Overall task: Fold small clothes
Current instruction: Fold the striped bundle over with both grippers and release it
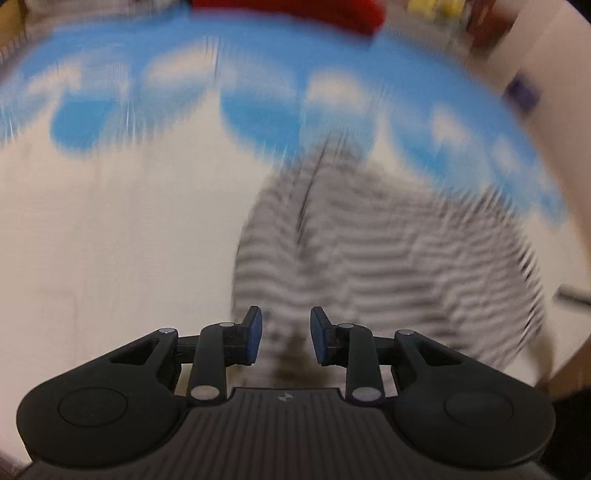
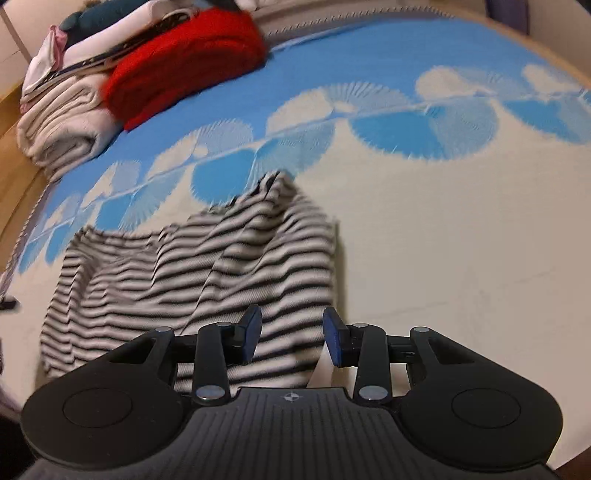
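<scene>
A black-and-white striped garment (image 2: 207, 258) lies crumpled on a cream and blue patterned cloth (image 2: 443, 221). In the left wrist view, which is motion-blurred, the striped garment (image 1: 369, 236) lies ahead and to the right. My left gripper (image 1: 286, 334) is open and empty, just above the garment's near left edge. My right gripper (image 2: 291, 338) is open and empty, over the garment's near right edge.
A red folded knit (image 2: 184, 62) and a pile of folded pale clothes (image 2: 66, 122) sit at the far left of the cloth. The red knit (image 1: 295, 11) shows at the top of the left wrist view. A wooden edge (image 2: 14, 173) runs along the left.
</scene>
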The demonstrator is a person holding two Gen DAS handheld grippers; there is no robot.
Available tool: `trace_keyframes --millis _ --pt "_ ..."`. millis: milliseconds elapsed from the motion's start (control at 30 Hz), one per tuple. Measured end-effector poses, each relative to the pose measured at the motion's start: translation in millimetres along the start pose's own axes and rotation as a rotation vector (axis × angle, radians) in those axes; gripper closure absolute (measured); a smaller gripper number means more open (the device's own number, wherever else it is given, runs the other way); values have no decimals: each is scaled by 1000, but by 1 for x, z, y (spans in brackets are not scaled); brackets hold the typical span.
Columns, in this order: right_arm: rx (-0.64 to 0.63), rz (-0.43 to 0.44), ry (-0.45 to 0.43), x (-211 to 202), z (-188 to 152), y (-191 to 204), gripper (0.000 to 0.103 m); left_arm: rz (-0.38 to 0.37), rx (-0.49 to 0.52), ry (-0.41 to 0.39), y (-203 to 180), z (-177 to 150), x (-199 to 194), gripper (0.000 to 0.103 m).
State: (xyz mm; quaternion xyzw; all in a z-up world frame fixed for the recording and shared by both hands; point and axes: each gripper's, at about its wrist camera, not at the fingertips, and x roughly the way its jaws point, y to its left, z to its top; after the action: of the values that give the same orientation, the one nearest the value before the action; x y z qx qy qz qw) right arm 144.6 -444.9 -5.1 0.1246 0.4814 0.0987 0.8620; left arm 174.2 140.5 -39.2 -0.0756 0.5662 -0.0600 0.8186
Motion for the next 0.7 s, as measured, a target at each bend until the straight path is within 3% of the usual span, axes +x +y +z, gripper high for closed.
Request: trace_keyframes --millis 100,200,500,700 --pt "-14 -18 59 8 -8 -1 56 63 84 87 -3 -8 22 64" --pt "-39 -37 145 20 -16 -2 55 76 67 134 5 -12 31 56" --pt "-117 -53 279 43 -36 2 54 0 -54 151 17 -10 37 55" --pt "-122 -43 285 44 -34 4 55 19 -11 174 14 -10 46 56"
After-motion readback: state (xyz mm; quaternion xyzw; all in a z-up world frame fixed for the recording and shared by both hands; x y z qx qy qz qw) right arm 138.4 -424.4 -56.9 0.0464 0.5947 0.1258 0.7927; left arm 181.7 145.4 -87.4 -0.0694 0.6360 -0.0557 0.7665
